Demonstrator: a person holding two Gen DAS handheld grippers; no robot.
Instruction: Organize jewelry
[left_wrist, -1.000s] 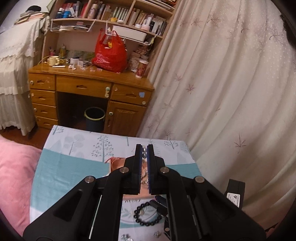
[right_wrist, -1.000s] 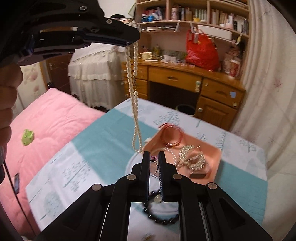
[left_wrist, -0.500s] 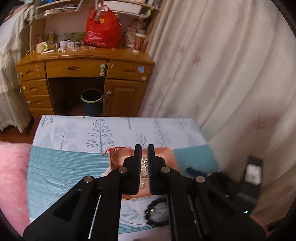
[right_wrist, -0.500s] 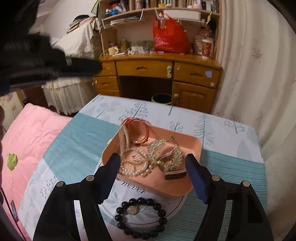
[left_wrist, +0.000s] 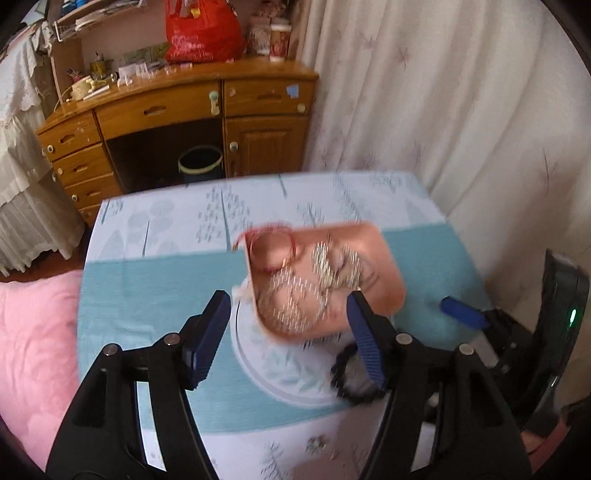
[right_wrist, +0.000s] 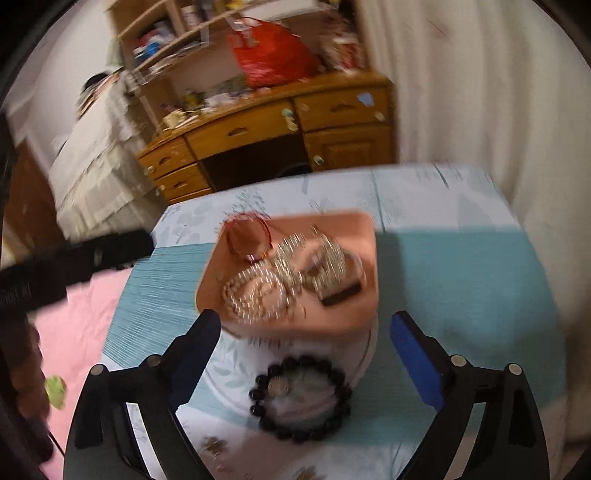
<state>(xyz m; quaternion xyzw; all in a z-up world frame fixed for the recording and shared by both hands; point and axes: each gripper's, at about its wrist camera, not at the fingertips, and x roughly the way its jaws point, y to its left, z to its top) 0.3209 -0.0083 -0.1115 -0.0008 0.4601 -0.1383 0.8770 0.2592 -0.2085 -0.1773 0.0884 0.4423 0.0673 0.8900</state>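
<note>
A pink tray (left_wrist: 388, 273) (right_wrist: 351, 229) sits on the tablecloth and holds a red bangle (right_wrist: 249, 236), a pearl necklace (right_wrist: 255, 291), gold chains (right_wrist: 321, 262) and a small dark box (right_wrist: 340, 297). A black bead bracelet (right_wrist: 301, 398) (left_wrist: 354, 384) lies on the cloth just in front of the tray. My left gripper (left_wrist: 288, 332) hovers over the tray's near edge, its jaws opening with nothing gripped. My right gripper (right_wrist: 304, 350) hangs above the bracelet, jaws opening wide and empty. Both views are motion-blurred.
The table (right_wrist: 461, 266) wears a teal and white tree-print cloth; small loose jewelry pieces (right_wrist: 212, 445) (left_wrist: 314, 443) lie near its front. A pink bed (left_wrist: 33, 350) lies left, a white curtain (left_wrist: 461, 110) right, a wooden desk (left_wrist: 184, 110) behind.
The pearl necklace that hung from my shut left gripper now lies in the tray. Both grippers have gone from shut to open and have sunk toward the table.
</note>
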